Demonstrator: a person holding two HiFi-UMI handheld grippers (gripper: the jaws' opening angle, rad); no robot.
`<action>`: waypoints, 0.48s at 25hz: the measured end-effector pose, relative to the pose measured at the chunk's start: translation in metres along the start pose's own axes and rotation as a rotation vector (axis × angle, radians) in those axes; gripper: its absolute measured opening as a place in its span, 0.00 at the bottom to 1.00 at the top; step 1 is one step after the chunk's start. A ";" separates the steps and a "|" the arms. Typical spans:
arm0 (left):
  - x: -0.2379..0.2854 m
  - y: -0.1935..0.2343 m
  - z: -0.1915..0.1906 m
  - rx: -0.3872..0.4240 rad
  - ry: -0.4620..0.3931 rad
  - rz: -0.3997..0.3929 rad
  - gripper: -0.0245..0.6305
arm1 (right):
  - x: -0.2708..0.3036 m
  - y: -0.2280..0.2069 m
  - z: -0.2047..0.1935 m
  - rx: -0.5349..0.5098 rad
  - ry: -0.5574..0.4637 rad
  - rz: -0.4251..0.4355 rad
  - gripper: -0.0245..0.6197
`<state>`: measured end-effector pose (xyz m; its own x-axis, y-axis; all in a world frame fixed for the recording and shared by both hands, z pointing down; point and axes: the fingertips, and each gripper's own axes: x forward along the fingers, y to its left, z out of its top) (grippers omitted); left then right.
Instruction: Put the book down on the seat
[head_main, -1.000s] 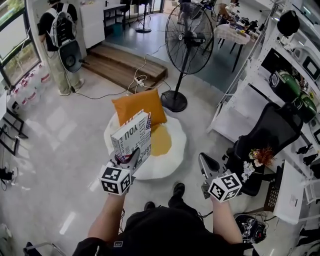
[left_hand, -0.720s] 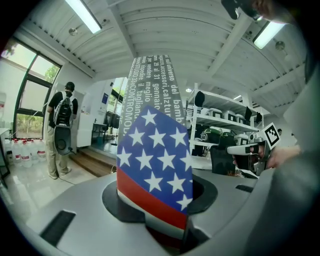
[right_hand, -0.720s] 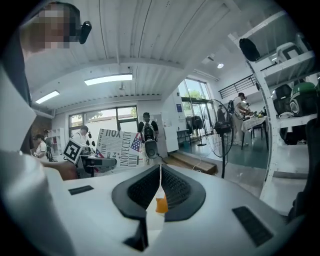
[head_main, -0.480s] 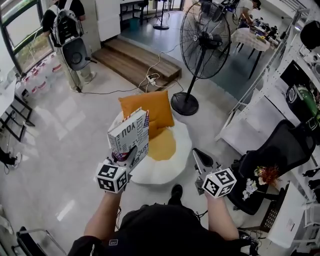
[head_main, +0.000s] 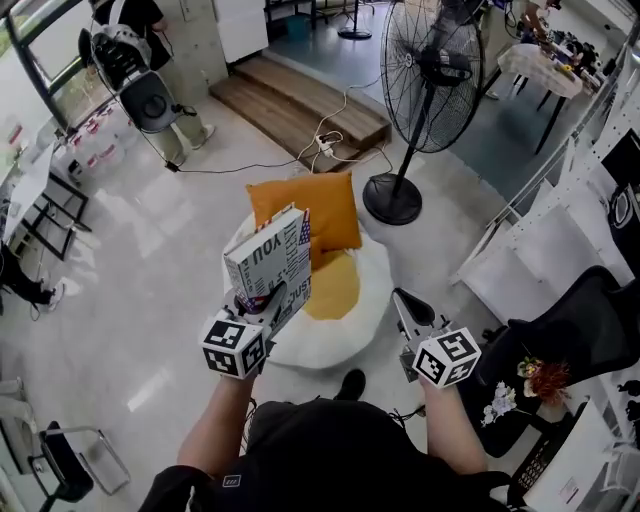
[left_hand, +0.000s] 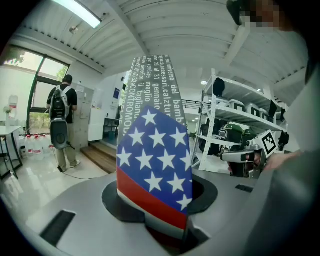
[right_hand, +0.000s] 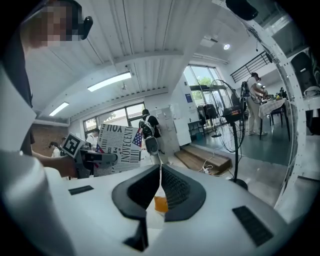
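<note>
The book (head_main: 268, 262), white with black print and a stars-and-stripes corner, stands upright in my left gripper (head_main: 268, 300), which is shut on its lower edge. It hangs above the left side of the seat (head_main: 330, 345), a round white pouf with a yellow middle (head_main: 335, 285) and an orange cushion (head_main: 305, 205) at its back. In the left gripper view the book (left_hand: 155, 165) fills the space between the jaws of the left gripper (left_hand: 159, 202). My right gripper (head_main: 408, 305) is shut and holds nothing, over the seat's right edge. In the right gripper view the right gripper (right_hand: 160, 187) points past the book (right_hand: 117, 150).
A tall standing fan (head_main: 435, 60) has its base (head_main: 392, 210) just behind the seat on the right. A black office chair (head_main: 580, 330) and white shelving (head_main: 540, 250) stand to the right. A wooden step (head_main: 300, 105), a floor cable (head_main: 325, 140) and a person with a backpack (head_main: 140, 60) lie beyond.
Both grippers have moved forward toward the seat, which now lies closer under them. The book stays upright in the left gripper. The right jaws stay shut.
</note>
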<state>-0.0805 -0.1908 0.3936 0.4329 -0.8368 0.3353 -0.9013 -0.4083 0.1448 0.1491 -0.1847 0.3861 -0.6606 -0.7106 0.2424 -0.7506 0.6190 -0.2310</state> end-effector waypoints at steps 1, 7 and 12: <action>0.005 -0.004 0.002 -0.008 0.002 0.010 0.28 | 0.000 -0.008 0.000 0.002 0.005 0.012 0.05; 0.024 -0.017 0.006 -0.035 0.009 0.018 0.28 | 0.015 -0.029 -0.002 0.021 0.037 0.056 0.05; 0.027 -0.007 -0.011 -0.072 0.030 0.016 0.28 | 0.029 -0.022 -0.011 0.029 0.070 0.073 0.05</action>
<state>-0.0632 -0.2062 0.4119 0.4189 -0.8312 0.3656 -0.9073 -0.3669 0.2054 0.1460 -0.2150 0.4083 -0.7134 -0.6386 0.2886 -0.7006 0.6576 -0.2769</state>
